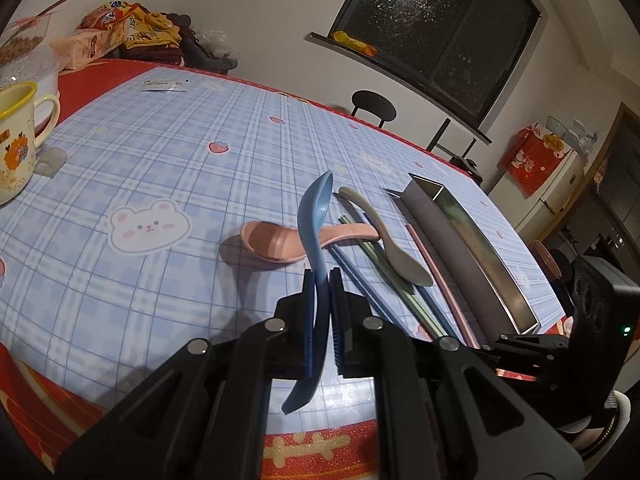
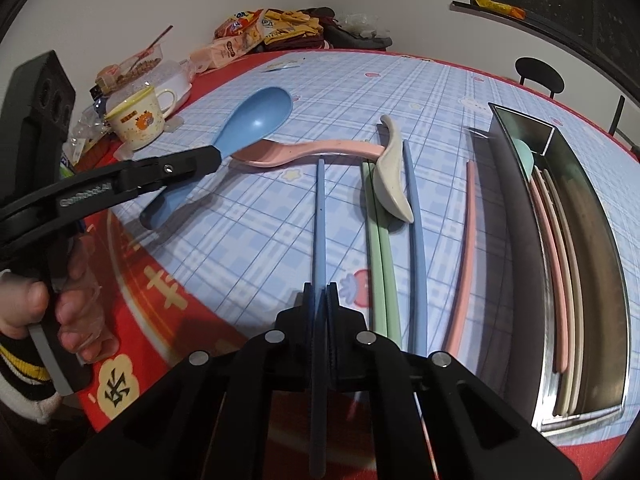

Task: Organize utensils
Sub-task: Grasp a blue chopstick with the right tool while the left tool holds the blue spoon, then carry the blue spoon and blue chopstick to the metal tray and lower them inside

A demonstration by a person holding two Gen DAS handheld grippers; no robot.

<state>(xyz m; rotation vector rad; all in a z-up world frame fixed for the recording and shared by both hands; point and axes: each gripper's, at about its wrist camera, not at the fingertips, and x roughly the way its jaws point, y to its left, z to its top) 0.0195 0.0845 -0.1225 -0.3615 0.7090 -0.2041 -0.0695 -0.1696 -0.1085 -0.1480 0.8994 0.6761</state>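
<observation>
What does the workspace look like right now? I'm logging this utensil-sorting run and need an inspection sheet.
Surface: table under a blue checked cloth with red edging.
Job's things: blue spoon and one blue chopstick are gripped; pink spoon, beige spoon, green chopsticks, another blue chopstick and a pink chopstick lie loose; the metal tray already holds several utensils.
Clutter: mug, snack packets.
Grippers: left hand-held gripper shut on the blue spoon; right hand-held gripper shut on the blue chopstick.
Cables: nothing seen.
Surroundings: dark window, chair, fridge.
</observation>
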